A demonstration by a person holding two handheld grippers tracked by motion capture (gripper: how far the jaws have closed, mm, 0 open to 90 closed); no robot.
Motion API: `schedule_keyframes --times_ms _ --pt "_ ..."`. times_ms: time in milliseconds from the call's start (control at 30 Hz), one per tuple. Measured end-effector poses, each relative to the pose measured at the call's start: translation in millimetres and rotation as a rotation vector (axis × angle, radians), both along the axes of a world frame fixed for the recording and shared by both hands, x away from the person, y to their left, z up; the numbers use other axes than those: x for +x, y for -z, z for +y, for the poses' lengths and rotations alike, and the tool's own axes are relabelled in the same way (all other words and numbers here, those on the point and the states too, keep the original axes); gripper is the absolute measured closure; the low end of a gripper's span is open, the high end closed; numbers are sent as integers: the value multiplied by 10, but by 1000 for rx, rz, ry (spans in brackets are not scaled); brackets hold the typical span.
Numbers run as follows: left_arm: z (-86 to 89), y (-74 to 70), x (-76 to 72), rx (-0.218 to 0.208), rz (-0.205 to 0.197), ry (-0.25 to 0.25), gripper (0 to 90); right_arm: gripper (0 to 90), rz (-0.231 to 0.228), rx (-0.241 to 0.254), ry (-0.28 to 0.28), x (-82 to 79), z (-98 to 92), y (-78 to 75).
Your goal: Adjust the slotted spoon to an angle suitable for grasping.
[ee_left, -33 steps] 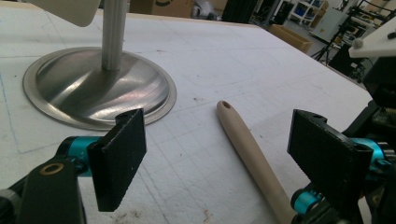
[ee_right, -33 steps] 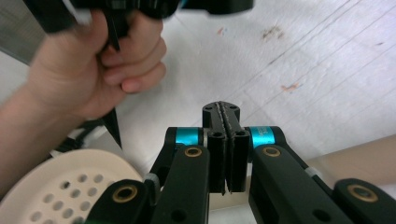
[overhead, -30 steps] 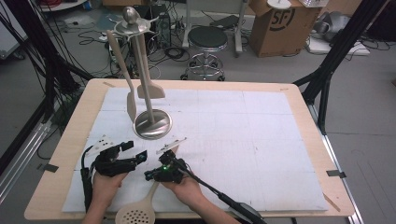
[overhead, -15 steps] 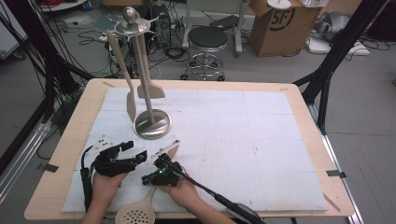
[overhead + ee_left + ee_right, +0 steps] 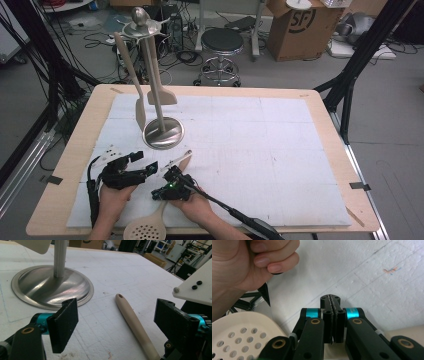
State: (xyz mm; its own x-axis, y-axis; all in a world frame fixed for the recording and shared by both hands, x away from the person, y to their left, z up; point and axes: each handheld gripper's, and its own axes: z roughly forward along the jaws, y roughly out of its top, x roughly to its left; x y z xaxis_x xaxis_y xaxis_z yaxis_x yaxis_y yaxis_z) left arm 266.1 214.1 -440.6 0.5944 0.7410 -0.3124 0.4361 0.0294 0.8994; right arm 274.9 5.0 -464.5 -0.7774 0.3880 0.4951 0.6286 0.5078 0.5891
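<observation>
A beige slotted spoon lies on the white mat, its round holed head (image 5: 144,231) at the table's front edge and its handle (image 5: 181,165) running up and to the right. My left gripper (image 5: 145,162) is open low over the mat, and the handle's end (image 5: 130,317) lies between its jaws (image 5: 120,322) without touching the pads. My right gripper (image 5: 162,192) sits just right of the handle, jaws shut with nothing between them (image 5: 333,300). It points toward the spoon head (image 5: 237,335) and the person's left hand (image 5: 249,262).
A steel utensil stand (image 5: 163,132) rises just beyond the grippers, with two beige spatulas (image 5: 141,107) hanging from its top. Its domed base (image 5: 52,287) lies close ahead of the left jaw. The white mat (image 5: 280,150) stretches bare to the right.
The right gripper has edged slightly left and toward the person, staying shut. The left gripper and the spoon have not moved.
</observation>
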Motion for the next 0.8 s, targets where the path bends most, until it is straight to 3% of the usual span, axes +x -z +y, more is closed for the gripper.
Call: schedule_keyframes --times_ms 300,800 --pt "4 1 1 1 1 -1 201 895 -4 -21 -32 -86 10 -22" --pt "-4 5 -2 1 5 -2 201 897 -27 -82 -27 -143 -45 -84"
